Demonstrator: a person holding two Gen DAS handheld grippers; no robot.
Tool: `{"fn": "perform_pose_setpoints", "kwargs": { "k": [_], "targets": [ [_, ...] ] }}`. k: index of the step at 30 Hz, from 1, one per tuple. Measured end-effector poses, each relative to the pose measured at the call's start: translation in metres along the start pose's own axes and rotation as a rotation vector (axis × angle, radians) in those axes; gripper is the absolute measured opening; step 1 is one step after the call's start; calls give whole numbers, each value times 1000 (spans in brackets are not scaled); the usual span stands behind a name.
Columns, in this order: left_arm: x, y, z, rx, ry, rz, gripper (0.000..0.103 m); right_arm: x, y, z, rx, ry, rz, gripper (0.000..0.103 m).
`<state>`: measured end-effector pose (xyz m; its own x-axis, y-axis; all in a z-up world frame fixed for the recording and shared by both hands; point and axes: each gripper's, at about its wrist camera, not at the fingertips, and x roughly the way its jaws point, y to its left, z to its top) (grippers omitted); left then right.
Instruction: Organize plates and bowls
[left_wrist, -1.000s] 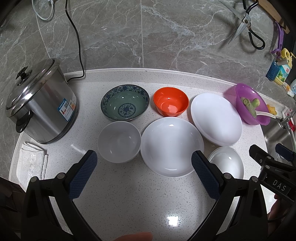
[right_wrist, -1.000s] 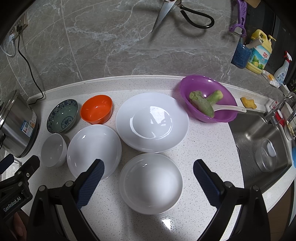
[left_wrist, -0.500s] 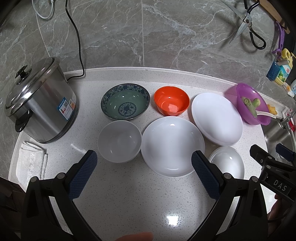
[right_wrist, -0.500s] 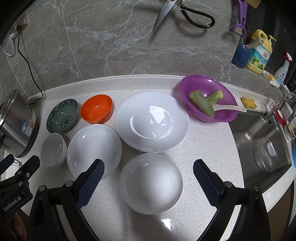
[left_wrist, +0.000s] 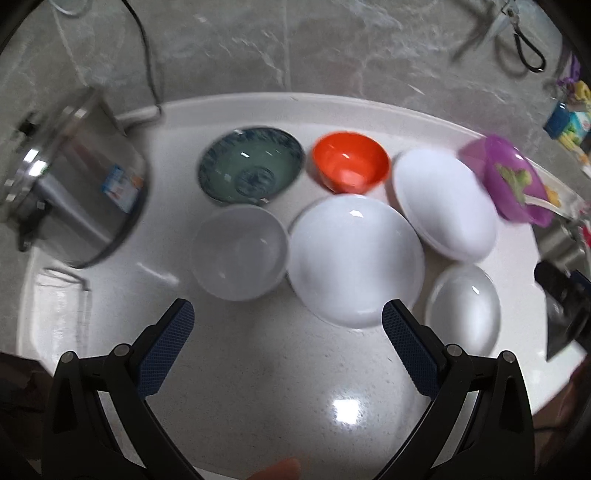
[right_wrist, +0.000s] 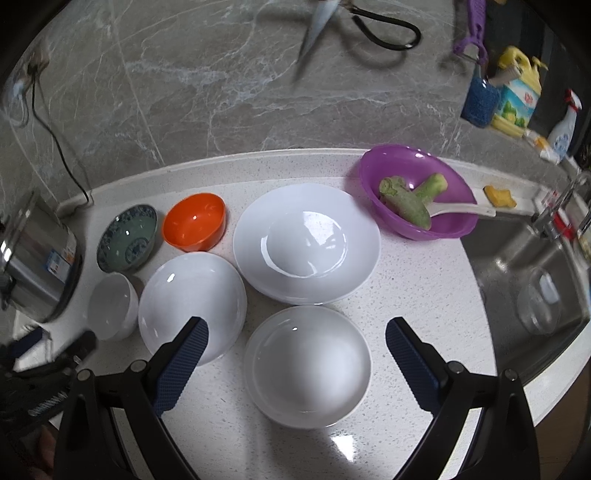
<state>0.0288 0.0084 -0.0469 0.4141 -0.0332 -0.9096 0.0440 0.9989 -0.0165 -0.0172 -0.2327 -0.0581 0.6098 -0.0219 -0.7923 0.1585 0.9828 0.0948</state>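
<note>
On the white counter stand a blue-green patterned bowl (left_wrist: 251, 170), an orange bowl (left_wrist: 351, 160), a small white bowl (left_wrist: 240, 253), a white deep plate (left_wrist: 356, 260), a large white plate (left_wrist: 445, 205) and a white bowl (left_wrist: 463, 308). My left gripper (left_wrist: 288, 345) is open and empty, hovering in front of the small white bowl and deep plate. My right gripper (right_wrist: 297, 363) is open and empty, straddling the near white bowl (right_wrist: 306, 365) from above. The large plate (right_wrist: 306, 243), deep plate (right_wrist: 192, 299) and orange bowl (right_wrist: 194, 221) lie beyond it.
A steel rice cooker (left_wrist: 70, 184) stands at the left with a folded cloth (left_wrist: 62, 314) before it. A purple bowl (right_wrist: 417, 195) holding vegetable stalks and a spoon sits by the sink (right_wrist: 532, 280). Scissors (right_wrist: 354, 26) hang on the marble wall.
The left gripper has moved forward and lower toward the dishes, its view now blurred by motion. The right gripper has barely shifted. No dish has moved.
</note>
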Motion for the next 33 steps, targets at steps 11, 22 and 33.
{"fn": "perform_pose_setpoints", "kwargs": {
  "k": [11,22,33],
  "targets": [
    [56,-14,23,263,91,-320,103,-12,-108,0,319,-117,299,99],
    [119,-64,170,276,195,-292,103,76,-183,21,518,-3,632,100],
    [184,-173,245,725,285,-391,96,157,-206,15,682,99,689,86]
  ]
}}
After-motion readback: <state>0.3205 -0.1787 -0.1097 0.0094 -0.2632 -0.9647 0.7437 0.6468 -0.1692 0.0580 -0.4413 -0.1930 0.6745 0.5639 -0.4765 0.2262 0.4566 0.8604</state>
